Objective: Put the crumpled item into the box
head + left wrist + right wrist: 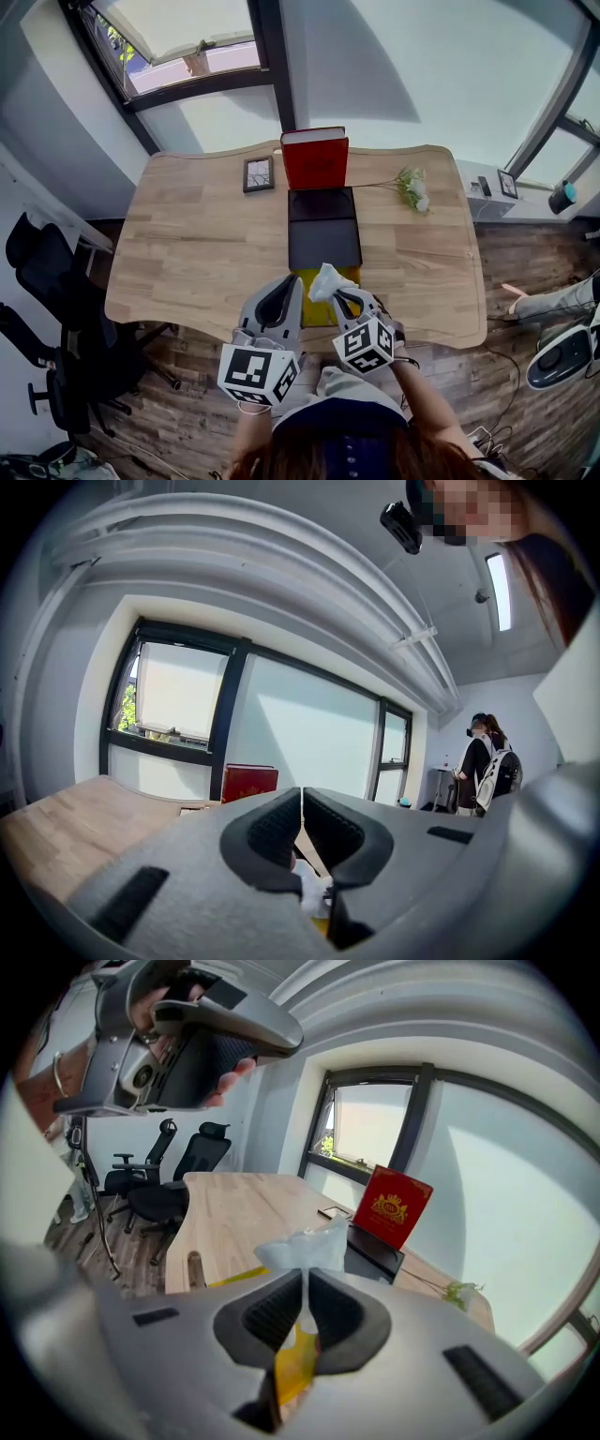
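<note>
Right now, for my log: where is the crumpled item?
Head view, centre: crumpled item pinched in the right claw over the yellow sheet, just short of the black box.

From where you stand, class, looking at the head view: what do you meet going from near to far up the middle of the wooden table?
Right tongs shut on the white crumpled tissue → black open box → red upright box lid. The yellow sheet under the tongs overlaps them, so it is left out.

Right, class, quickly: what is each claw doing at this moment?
Left claw: closed, empty.
Right claw: closed on the crumpled white tissue.
</note>
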